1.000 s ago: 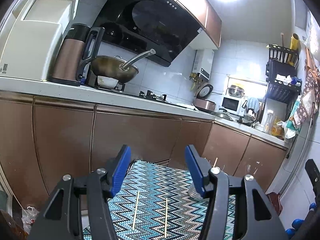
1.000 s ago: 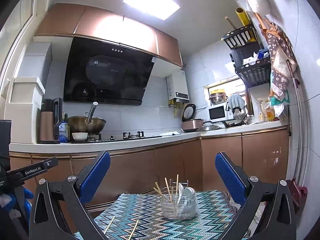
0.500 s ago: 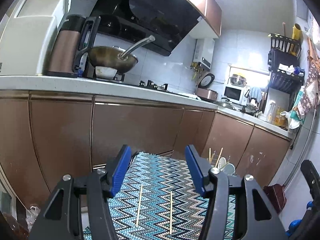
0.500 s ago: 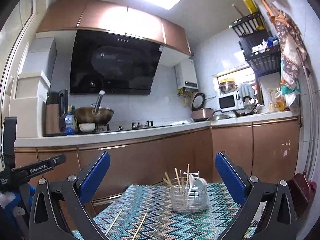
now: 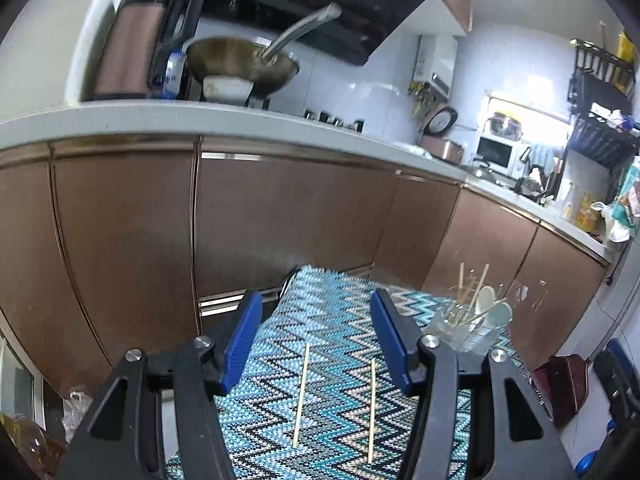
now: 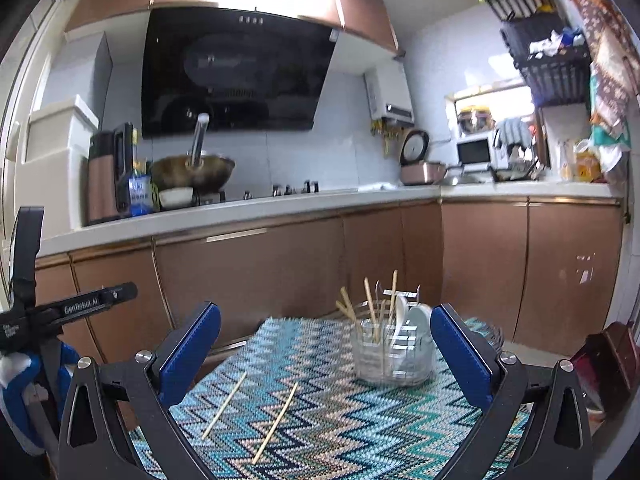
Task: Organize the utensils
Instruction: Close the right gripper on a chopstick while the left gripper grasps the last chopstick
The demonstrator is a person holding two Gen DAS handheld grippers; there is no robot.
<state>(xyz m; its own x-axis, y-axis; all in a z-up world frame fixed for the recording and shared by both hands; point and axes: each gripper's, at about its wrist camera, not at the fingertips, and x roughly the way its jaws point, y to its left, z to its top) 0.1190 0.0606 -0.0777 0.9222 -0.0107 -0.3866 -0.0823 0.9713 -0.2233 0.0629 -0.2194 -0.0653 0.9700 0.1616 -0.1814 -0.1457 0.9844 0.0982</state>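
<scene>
Two loose wooden chopsticks lie side by side on a zigzag-patterned table mat point(image 5: 332, 320): one on the left point(image 5: 301, 394) and one on the right point(image 5: 371, 410). In the right wrist view they show as the left stick point(image 6: 224, 405) and the right stick point(image 6: 276, 422). A clear utensil holder point(image 5: 464, 330) with chopsticks and white spoons stands at the mat's far right, also in the right wrist view point(image 6: 390, 354). My left gripper point(image 5: 316, 340) is open and empty above the two sticks. My right gripper point(image 6: 326, 354) is open wide and empty, short of the holder.
Brown kitchen cabinets point(image 5: 280, 216) under a white counter point(image 6: 280, 204) stand just beyond the mat. A wok point(image 5: 244, 64), kettle point(image 5: 132, 48) and rice cooker point(image 6: 420, 168) sit on the counter. The left gripper's body point(image 6: 60, 312) shows at the right wrist view's left edge.
Both grippers have tilted down and moved closer to the mat. The chopsticks and the holder now sit higher and larger in both views. Both stay open.
</scene>
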